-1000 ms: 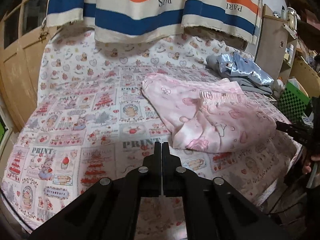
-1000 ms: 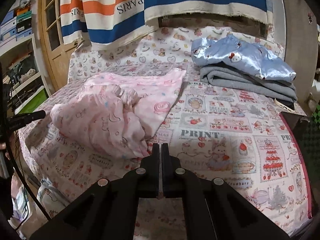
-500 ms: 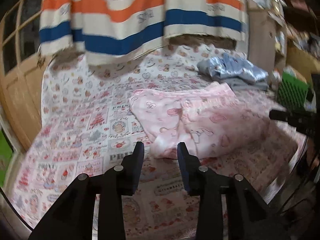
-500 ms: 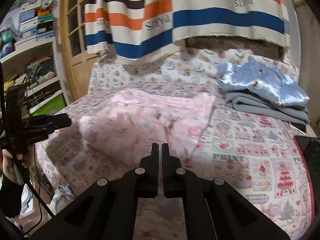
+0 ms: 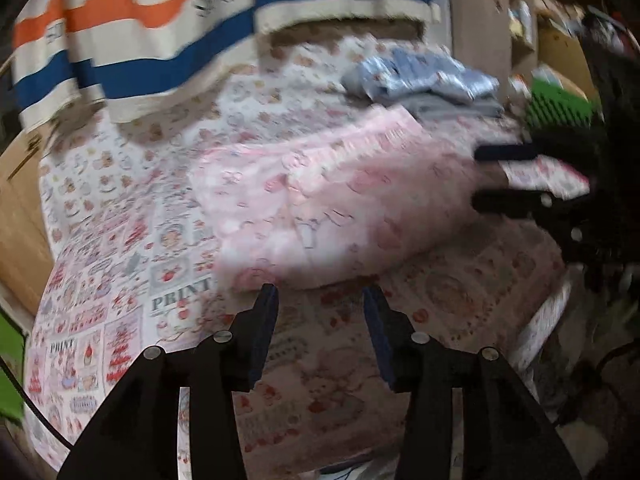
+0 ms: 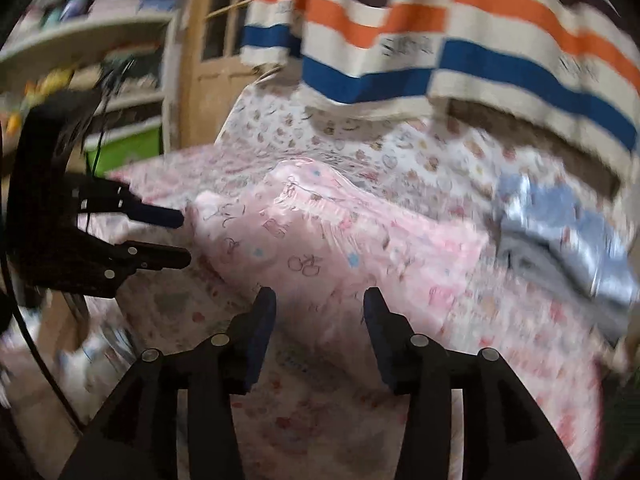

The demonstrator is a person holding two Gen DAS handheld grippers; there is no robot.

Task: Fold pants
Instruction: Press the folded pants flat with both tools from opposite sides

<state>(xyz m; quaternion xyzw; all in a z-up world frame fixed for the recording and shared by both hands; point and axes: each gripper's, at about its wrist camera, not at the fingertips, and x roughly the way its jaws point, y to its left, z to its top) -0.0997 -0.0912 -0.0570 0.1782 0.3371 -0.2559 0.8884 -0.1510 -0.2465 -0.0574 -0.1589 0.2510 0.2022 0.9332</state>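
Reach-in step, no fold made yet: both grippers were spread wide w/ nothing held. Left gripper (image 5: 318,300) sat just short of the pink pants (image 5: 340,200), bunched mid-bed on the printed sheet (image 5: 120,280); right gripper (image 6: 318,300) at their near edge. Next: prob. pinch an edge each, though blur hid the hems. Sheet read "PRINT".
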